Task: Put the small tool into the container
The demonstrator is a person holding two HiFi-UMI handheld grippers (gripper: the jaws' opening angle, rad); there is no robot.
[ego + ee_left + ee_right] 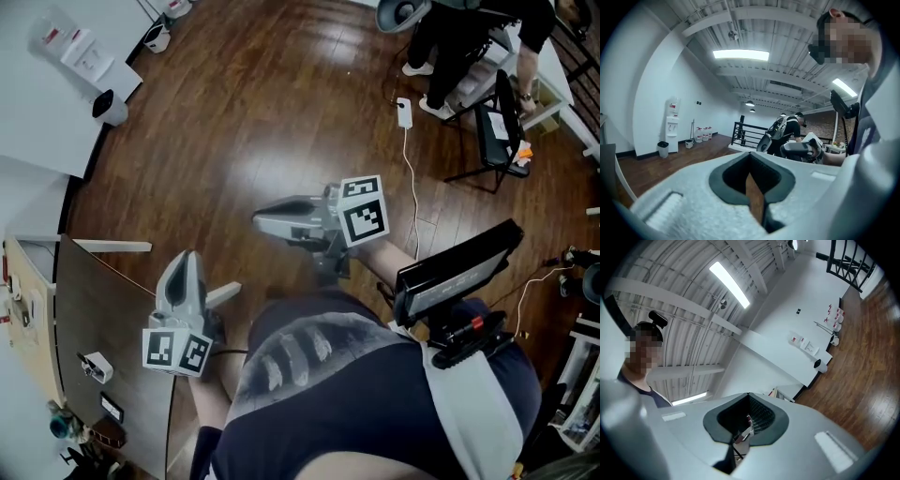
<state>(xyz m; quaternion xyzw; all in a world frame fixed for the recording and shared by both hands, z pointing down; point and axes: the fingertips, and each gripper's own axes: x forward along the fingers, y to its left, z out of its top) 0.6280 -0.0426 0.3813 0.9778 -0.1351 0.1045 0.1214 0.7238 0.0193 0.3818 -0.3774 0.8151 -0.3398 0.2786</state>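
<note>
Reaching in with the grey plastic left tongs (186, 258) and right tongs (259, 221) fully closed, as both are now on nothing, could knock the small tool away; neither it nor the container shows in any view. I count two tongs above the brown wooden floor (281, 112) and one dark bench (112, 309).

A dark wooden floor (656, 165) runs to a white wall (642, 93), where a white water dispenser (671, 125) stands. In the left gripper view a small black bin (663, 149) sits just left of the dispenser. To its right water bottles (703, 134) line the wall, with a black railing (746, 135) farther right. High above the dispenser a long ceiling light (740, 55) glows under ribbed roofing.
</note>
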